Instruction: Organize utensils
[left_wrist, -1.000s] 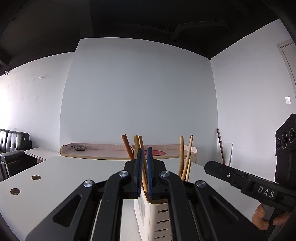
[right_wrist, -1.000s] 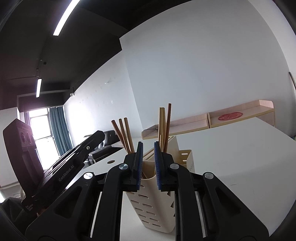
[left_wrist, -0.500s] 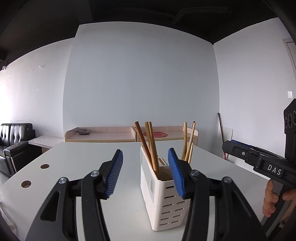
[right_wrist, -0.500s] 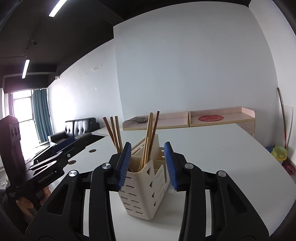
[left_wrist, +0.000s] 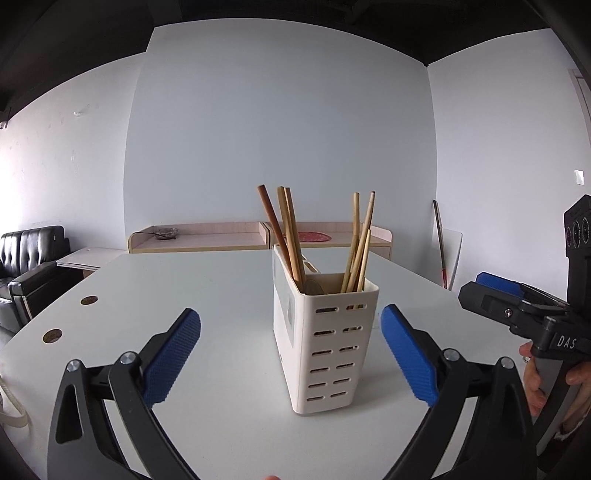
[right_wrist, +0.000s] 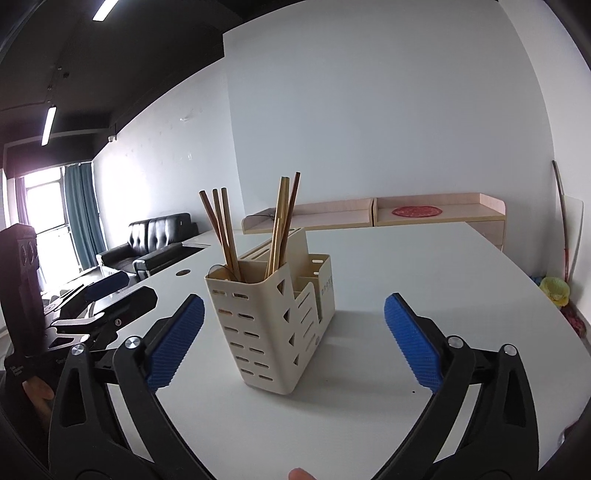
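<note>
A cream slotted utensil holder (left_wrist: 325, 343) stands upright on the white table (left_wrist: 207, 295); it also shows in the right wrist view (right_wrist: 273, 325). Several wooden chopsticks (left_wrist: 284, 232) stand in it, in two bunches (right_wrist: 221, 229). My left gripper (left_wrist: 291, 354) is wide open and empty, just in front of the holder. My right gripper (right_wrist: 293, 339) is wide open and empty, also just short of the holder. The right gripper shows at the right of the left wrist view (left_wrist: 517, 310), and the left gripper at the left of the right wrist view (right_wrist: 107, 299).
Two round cable holes (left_wrist: 88, 300) sit in the table's left part. A black sofa (left_wrist: 29, 266) stands at the far left. A low wooden shelf (left_wrist: 207, 240) with a red mat (left_wrist: 314, 236) runs along the back wall.
Both grippers have opened from nearly shut to wide open and drawn back from the holder. The chopsticks now stand free in the holder.
</note>
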